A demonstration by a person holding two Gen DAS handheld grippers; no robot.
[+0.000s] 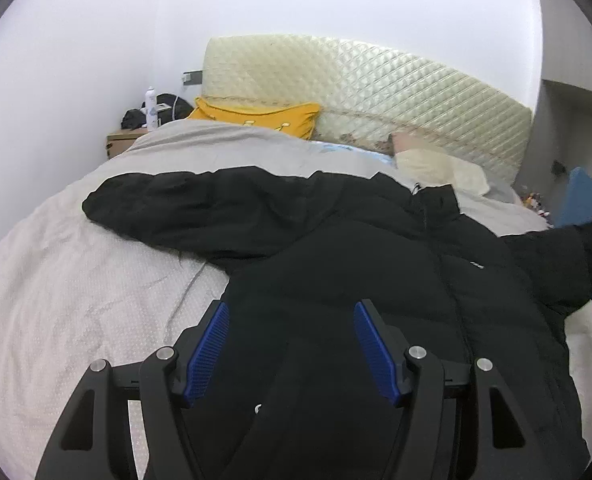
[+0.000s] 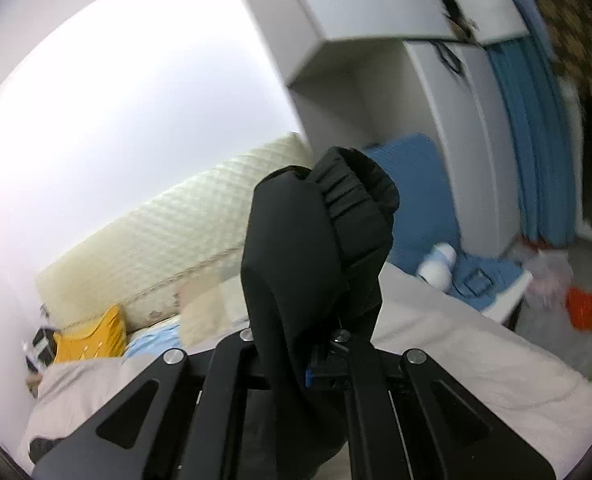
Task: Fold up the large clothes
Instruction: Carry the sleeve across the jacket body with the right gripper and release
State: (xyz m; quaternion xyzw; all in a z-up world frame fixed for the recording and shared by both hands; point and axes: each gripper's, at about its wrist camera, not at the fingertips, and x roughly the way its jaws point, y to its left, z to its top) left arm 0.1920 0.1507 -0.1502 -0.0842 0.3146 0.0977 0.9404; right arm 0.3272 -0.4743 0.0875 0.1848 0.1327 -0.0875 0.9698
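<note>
Black padded jacket lies spread on the bed under the left gripper, whose blue pads stand apart, holding nothing; its small white chest logo is unreadable. Beyond: yellow pillow, quilted headboard.

Right gripper is clamped on the jacket's elastic cuff, which blocks the view ahead.

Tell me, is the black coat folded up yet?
Not yet. The coat lies spread on the bed, one sleeve stretched sideways, its other cuff lifted.
</note>
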